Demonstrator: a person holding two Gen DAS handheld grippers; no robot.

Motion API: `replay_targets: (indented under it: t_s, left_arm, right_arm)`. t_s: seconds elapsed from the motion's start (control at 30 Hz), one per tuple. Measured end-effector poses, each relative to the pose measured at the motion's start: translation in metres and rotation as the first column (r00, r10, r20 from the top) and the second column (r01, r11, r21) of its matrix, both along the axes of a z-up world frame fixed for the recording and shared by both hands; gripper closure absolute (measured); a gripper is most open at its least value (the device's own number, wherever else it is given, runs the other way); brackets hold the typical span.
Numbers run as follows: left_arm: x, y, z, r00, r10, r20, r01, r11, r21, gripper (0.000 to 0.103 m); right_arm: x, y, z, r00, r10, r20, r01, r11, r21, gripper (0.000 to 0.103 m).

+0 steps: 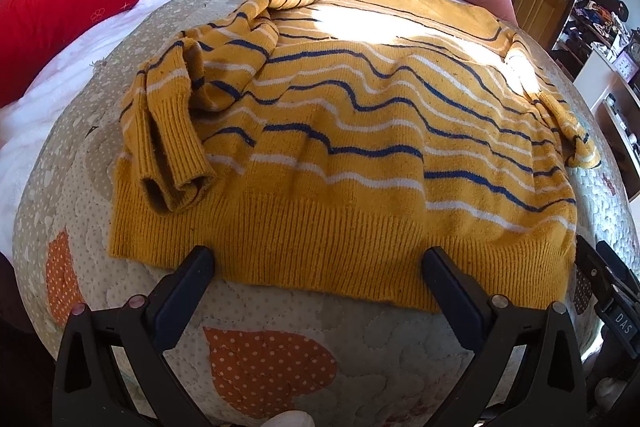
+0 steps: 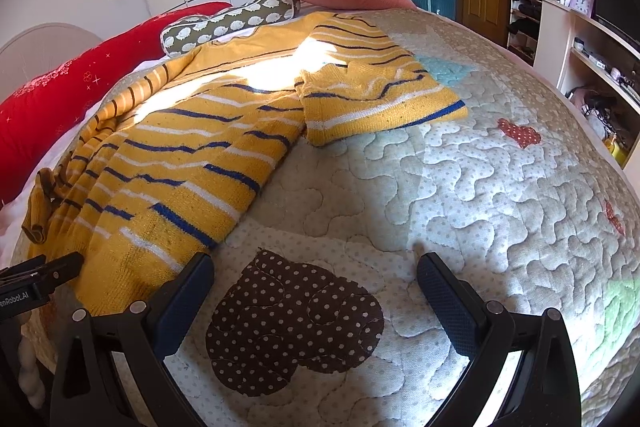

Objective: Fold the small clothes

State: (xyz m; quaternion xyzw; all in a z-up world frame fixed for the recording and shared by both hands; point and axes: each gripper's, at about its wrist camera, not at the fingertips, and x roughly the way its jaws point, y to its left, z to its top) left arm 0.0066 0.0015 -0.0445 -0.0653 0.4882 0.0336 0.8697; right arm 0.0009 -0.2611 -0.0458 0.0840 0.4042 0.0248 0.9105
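While the yellow striped sweater (image 1: 340, 131) lies spread on the quilted bed (image 2: 460, 187) with one sleeve (image 1: 172, 131) already folded across its body, your left gripper (image 1: 320, 267) hovers, fingers spread, at the ribbed hem, likely to grip it; your right gripper (image 2: 316, 271) waits wide apart over bare quilt beside the sweater's edge

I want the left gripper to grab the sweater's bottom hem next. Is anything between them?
Nothing visible. The left gripper is open at the hem of the sweater, with only bare quilt under its fingers.
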Motion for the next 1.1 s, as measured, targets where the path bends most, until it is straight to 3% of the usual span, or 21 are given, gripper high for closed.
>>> replay_targets:
  t_s: [0.37, 0.73, 0.87, 1.1]
  left_arm:
    - [-0.004, -0.003, -0.002, 1.0, 0.001, 0.002, -0.001, 1.0, 0.002, 0.0]
    - [-0.006, -0.005, 0.002, 1.0, -0.03, 0.009, 0.03, 0.999, 0.036, 0.0]
    - [-0.01, -0.001, 0.007, 1.0, -0.021, 0.004, 0.021, 1.0, 0.003, 0.0]
    - [-0.03, 0.002, 0.039, 0.993, -0.019, 0.112, 0.019, 1.0, 0.007, 0.001]
  right_arm:
    - [0.001, -0.004, -0.003, 1.0, -0.006, -0.027, 0.007, 0.999, 0.032, 0.001]
    - [0.004, 0.004, -0.004, 1.0, 0.001, -0.029, -0.002, 0.999, -0.033, 0.001]
    - [0.003, 0.006, -0.003, 1.0, 0.003, -0.021, -0.004, 0.999, -0.046, 0.001]
    - [-0.012, -0.001, 0.013, 1.0, -0.027, 0.002, 0.027, 0.999, -0.023, 0.001]
